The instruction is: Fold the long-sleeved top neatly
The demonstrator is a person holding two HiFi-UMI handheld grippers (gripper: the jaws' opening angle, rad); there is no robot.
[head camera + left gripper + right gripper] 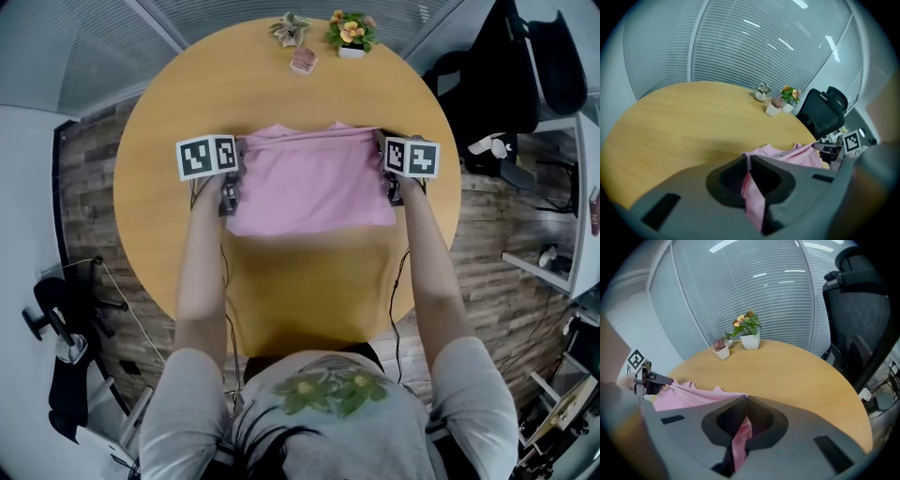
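Observation:
A pink long-sleeved top [314,187] is stretched between both grippers over the round wooden table [281,281], folded into a rough rectangle whose near part lies on the tabletop. My left gripper [240,150] is shut on the top's far left corner; in the left gripper view pink cloth [752,199] is pinched between the closed jaws [749,158]. My right gripper [381,142] is shut on the far right corner, and the right gripper view shows a fold of pink cloth [739,441] clamped in its jaws [745,398]. Each gripper view shows the other gripper across the cloth.
Three small potted plants [323,37] stand at the table's far edge. A black office chair [497,75] sits at the right behind the table. More chairs and white furniture stand on the wood floor [89,178] around it.

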